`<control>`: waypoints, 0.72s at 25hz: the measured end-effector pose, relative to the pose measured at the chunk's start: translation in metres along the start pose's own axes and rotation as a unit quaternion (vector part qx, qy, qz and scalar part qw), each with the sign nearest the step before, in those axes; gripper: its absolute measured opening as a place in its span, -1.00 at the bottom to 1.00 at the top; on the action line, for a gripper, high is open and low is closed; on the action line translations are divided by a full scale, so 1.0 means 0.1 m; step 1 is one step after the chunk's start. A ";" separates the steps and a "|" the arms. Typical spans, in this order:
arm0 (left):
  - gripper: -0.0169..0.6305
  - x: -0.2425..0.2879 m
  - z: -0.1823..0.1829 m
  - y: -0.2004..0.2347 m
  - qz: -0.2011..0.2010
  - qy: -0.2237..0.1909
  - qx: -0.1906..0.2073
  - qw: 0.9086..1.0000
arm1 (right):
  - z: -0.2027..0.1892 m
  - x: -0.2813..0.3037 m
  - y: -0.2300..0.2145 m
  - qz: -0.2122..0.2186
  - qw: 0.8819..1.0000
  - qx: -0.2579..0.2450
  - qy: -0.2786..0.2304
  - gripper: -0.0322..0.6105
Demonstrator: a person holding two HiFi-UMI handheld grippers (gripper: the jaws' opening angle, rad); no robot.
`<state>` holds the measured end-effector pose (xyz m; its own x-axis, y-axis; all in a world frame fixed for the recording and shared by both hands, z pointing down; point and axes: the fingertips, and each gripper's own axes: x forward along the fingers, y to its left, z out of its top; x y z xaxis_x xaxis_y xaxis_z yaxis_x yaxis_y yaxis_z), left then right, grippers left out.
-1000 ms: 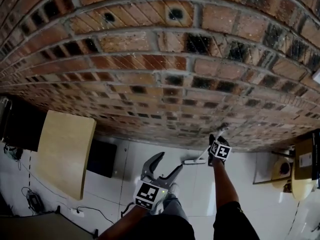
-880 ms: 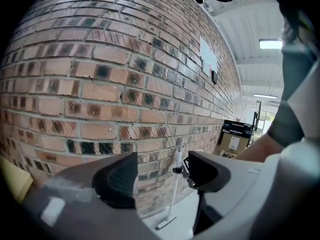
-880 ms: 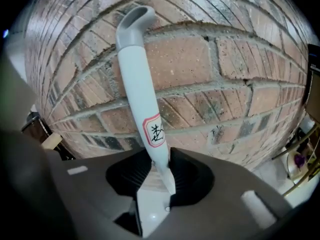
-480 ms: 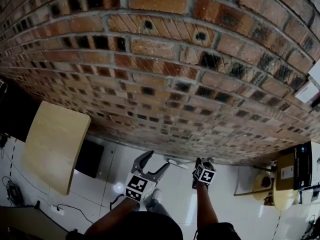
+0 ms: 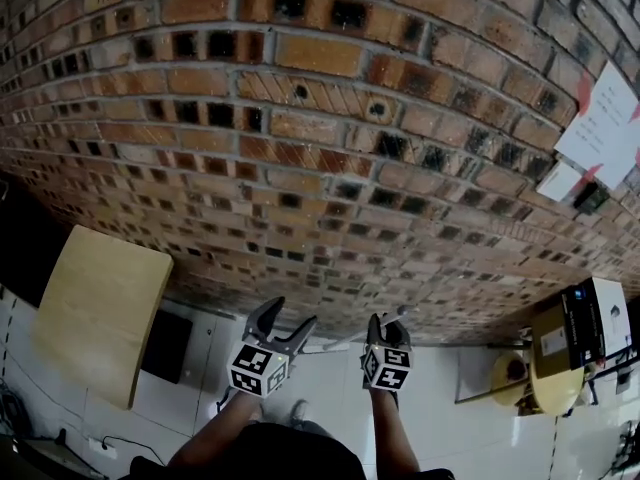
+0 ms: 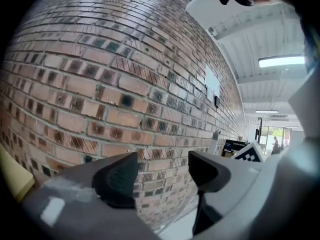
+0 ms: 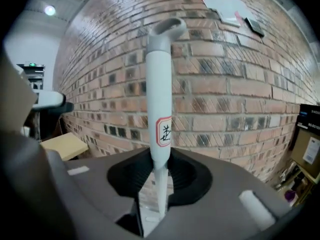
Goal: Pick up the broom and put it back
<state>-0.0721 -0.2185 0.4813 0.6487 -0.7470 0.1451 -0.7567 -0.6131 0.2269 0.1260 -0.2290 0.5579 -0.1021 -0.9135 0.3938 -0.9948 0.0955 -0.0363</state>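
Note:
The broom's pale grey handle point(image 7: 161, 94) with a red-edged label stands upright between the pads of my right gripper point(image 7: 159, 171). Its jaws are closing tight on the handle. The looped top of the handle points up along the brick wall. In the head view the right gripper point(image 5: 386, 328) is held up near the wall, and a pale stretch of the broom point(image 5: 335, 345) runs left from it toward the floor. My left gripper point(image 5: 285, 320) hovers beside it, open. Nothing lies between the left gripper's point(image 6: 162, 171) pads. The broom's head is not clearly seen.
A brick wall point(image 5: 320, 148) fills the view ahead, with paper sheets point(image 5: 605, 123) pinned at the right. A wooden tabletop point(image 5: 100, 308) and a dark box point(image 5: 165, 343) stand at the left. A round yellow stool point(image 5: 515, 378) and a cardboard box point(image 5: 555, 353) are at the right, on white tiles.
The right gripper has shut on the broom handle and risen with it toward the wall. The left gripper has risen a little. My view has tilted up the wall.

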 end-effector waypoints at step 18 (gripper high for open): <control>0.03 -0.81 1.52 0.41 0.117 -0.098 0.125 0.980 | 2.21 -1.27 1.06 -0.002 0.976 -0.043 -0.214 -0.60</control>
<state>-0.1685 -0.2224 0.3321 0.4459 -0.8946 -0.0284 -0.8948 -0.4449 -0.0375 0.0323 -0.1906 0.3007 -0.1094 -0.9936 -0.0273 -0.9930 0.1080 0.0486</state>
